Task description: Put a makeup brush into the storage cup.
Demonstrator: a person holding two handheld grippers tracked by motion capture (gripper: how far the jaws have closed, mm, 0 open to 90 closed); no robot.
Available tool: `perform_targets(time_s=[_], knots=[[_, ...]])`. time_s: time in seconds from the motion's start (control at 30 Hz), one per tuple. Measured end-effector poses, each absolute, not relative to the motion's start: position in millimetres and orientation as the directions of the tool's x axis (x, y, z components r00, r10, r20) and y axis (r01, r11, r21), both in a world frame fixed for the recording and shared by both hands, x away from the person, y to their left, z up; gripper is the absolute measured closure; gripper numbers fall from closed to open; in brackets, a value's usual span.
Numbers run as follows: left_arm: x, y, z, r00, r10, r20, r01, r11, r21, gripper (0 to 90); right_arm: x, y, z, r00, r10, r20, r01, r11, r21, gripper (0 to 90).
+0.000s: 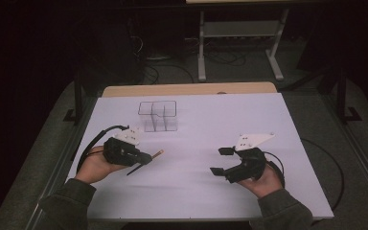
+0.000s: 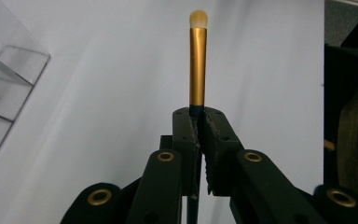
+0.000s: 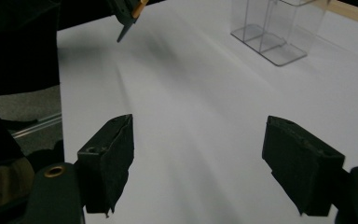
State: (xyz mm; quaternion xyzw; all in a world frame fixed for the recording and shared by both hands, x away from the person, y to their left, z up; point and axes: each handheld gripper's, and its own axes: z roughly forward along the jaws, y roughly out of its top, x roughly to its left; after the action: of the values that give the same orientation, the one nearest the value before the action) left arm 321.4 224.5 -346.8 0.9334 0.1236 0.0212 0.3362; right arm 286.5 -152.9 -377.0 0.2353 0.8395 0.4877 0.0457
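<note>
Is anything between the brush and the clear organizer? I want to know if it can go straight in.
Nothing visible does. The left gripper is shut on the brush, and bare white table lies between it and the clear organizer. The right gripper is open, off to the other side.

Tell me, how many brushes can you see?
1. A slim makeup brush with a gold metal collar is clamped in the left gripper, above the white table.

Counted: grippers 2 (left gripper (image 1: 149, 158), right gripper (image 1: 218, 161)) | makeup brush (image 2: 197, 65) 1 | clear organiser (image 1: 158, 115) 1, compartments uncounted | table (image 1: 211, 191) 1
</note>
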Motion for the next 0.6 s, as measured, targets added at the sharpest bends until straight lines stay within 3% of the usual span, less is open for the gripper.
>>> perform_targets(time_s=[0.6], knots=[[308.3, 216.6, -355.9, 0.970, 0.235, -0.065, 0.212, -0.683, 0.699, 84.0, 299.1, -102.0, -359.0, -0.933, 0.319, 0.164, 0.301, 0.445, 0.844, 32.9]])
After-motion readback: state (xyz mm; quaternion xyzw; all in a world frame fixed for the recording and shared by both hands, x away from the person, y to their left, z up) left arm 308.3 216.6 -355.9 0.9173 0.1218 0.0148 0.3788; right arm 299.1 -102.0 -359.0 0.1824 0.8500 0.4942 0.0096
